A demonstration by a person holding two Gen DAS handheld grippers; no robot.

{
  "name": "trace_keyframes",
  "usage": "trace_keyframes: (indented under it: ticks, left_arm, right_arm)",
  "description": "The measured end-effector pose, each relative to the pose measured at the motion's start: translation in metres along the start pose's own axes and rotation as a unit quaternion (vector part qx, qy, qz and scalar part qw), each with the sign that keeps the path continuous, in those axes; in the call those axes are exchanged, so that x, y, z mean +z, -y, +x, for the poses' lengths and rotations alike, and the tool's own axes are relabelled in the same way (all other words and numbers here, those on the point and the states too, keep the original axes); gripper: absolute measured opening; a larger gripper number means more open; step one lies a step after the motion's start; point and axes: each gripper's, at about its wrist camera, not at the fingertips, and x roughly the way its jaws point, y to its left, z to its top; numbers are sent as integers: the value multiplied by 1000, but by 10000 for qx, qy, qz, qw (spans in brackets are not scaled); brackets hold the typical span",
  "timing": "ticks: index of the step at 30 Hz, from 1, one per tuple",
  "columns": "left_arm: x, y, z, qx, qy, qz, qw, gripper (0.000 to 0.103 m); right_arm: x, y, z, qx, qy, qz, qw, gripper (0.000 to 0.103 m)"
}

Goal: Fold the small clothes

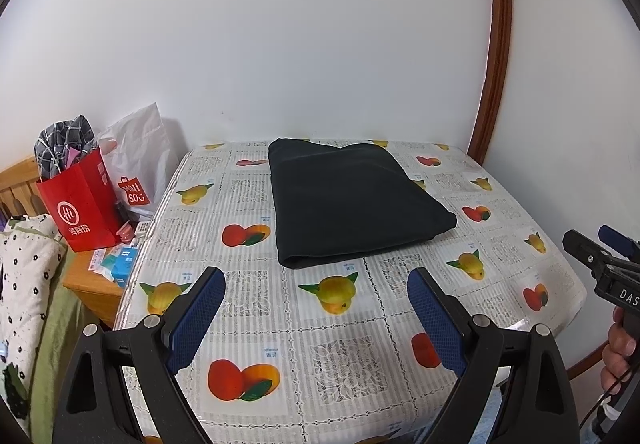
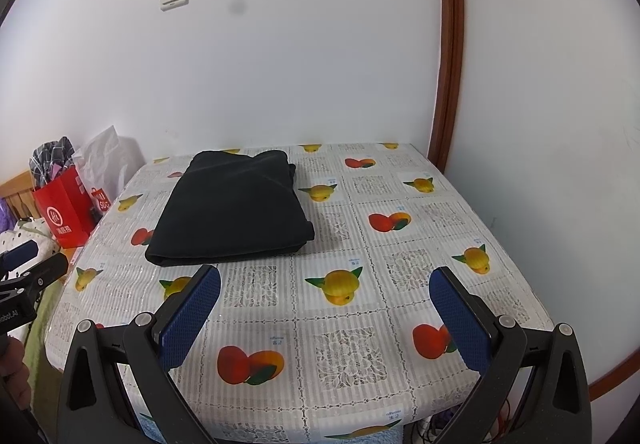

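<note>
Lying folded on table (image 1: 248, 328): dark garment (image 1: 352, 200), type unclear. Left gripper (image 1: 316, 308), right gripper (image 2: 325, 308) fingers spread, empty.

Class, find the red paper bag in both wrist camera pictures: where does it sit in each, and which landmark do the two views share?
Left wrist view: the red paper bag stands at the left edge, beside the table, checked cloth poking out of its top.
Right wrist view: the red paper bag is at the far left, smaller, again beside the table.
Shared landmark: the folded dark garment on the fruit-print tablecloth.
</note>
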Motion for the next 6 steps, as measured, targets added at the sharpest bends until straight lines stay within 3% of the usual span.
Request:
trace_keyframes:
  ticks: [6]
  left_arm:
    - [3, -3, 3, 10, -41, -13, 10000, 92]
  right_arm:
    - [0, -2, 5, 16, -63, -28, 10000, 103]
